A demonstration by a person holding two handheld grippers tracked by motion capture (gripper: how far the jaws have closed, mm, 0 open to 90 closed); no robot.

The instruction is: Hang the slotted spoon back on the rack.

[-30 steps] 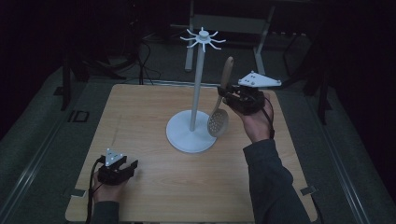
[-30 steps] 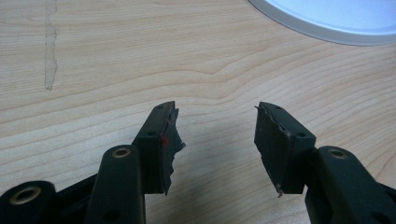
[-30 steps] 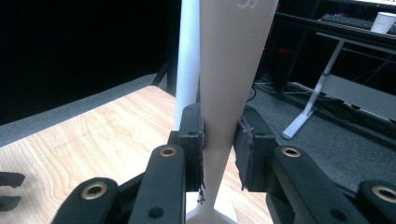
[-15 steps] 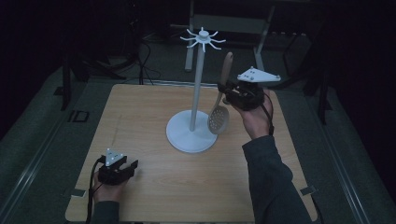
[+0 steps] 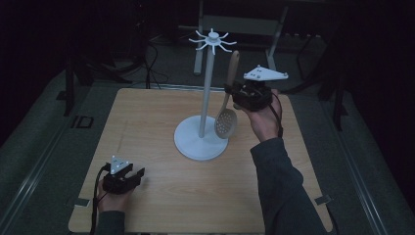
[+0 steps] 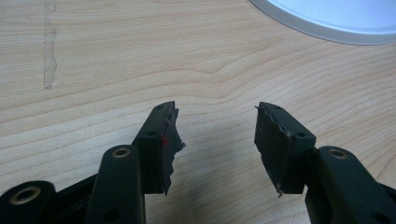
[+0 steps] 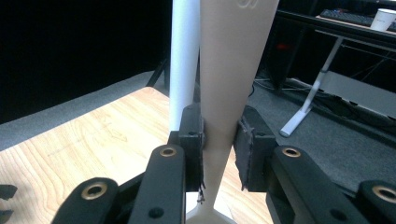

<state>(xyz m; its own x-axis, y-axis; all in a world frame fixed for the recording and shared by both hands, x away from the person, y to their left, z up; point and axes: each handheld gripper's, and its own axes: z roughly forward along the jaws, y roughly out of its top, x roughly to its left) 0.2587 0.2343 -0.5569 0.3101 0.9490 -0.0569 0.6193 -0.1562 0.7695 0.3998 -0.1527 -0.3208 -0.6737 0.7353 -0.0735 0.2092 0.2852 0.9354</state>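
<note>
A beige slotted spoon (image 5: 226,122) hangs upright, head down, beside the pole of a white hook stand (image 5: 207,88). My right gripper (image 5: 229,91) is shut on its handle about halfway up, at the right of the stand. In the right gripper view the pads pinch the tapering handle (image 7: 229,70), with the white pole (image 7: 184,56) just behind on the left. The spoon's top end sits below the ring of hooks (image 5: 214,39). My left gripper (image 5: 139,174) rests at the table's front left, its jaws open over bare wood (image 6: 215,135).
The stand's round white base (image 5: 195,142) sits mid-table, and its edge (image 6: 336,18) shows in the left gripper view. The wooden table (image 5: 147,122) is bare around it. Dark floor, cables and desk legs (image 5: 274,34) lie beyond the far edge.
My right gripper has lifted the spoon slightly and drawn it a little closer to the stand's pole. The left gripper has stayed where it was.
</note>
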